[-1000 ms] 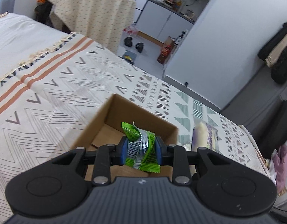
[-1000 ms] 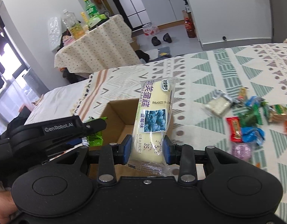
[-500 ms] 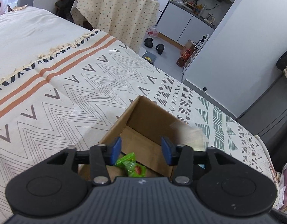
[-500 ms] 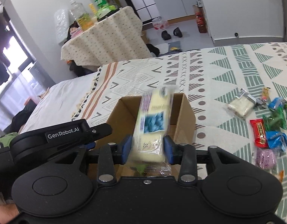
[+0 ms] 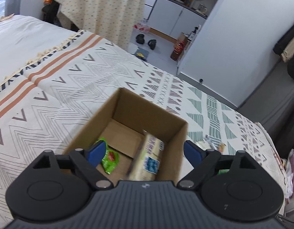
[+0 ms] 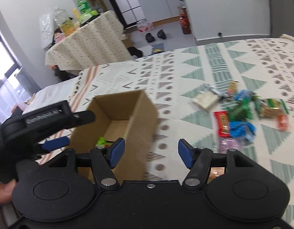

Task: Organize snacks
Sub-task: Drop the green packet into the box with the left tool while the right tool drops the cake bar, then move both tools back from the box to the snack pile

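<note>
Gaping empty, both hand-held grippers (image 5: 144, 152) (image 6: 151, 151); only left view shows cake packet (image 5: 148, 160), seemingly leaning, inside box (image 5: 89, 131).

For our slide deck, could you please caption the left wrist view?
Open left gripper above a cardboard box holding a green snack packet and a blueberry cake bar.

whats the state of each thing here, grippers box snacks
left gripper: open, empty
right gripper: open, empty
cardboard box: open-topped, upright
green packet: lying in box
pale cake bar: in box, tilted
loose snacks: scattered on bedspread
</note>
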A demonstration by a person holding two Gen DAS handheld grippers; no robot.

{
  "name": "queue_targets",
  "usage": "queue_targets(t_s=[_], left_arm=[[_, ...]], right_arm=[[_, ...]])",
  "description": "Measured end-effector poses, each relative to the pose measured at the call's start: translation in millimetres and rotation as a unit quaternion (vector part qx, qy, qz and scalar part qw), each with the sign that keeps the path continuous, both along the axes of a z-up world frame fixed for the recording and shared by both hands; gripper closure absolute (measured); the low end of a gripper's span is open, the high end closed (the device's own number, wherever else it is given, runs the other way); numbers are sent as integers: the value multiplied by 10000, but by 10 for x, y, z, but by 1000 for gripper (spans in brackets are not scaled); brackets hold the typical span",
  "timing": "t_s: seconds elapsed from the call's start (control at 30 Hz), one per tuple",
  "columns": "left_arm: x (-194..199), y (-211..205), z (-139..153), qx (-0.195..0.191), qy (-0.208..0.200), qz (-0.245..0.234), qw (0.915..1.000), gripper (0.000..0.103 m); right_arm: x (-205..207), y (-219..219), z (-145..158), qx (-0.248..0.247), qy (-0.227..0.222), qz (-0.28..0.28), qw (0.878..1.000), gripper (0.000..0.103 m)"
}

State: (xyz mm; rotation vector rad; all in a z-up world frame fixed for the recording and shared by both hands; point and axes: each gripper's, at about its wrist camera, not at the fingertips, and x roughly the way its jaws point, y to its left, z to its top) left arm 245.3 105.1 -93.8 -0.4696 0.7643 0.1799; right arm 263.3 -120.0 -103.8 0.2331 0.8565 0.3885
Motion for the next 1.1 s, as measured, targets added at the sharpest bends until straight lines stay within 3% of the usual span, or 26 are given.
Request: queue_targets(t_s=[0.17, 0.57, 1.1], left_arm=[[-23, -230, 37, 71, -6, -322, 9995, 14], [-48, -796, 120, 178, -25, -957, 9952, 14], [-86, -1353, -10, 278, 333, -1081, 9932, 14]], right_arm=[[-79, -265, -1, -44, -33, -184, 9998, 34], [-171, -855, -16, -8, -65, -559, 9984, 32], [-158, -1546, -225, 134, -29, -894, 9959, 32]])
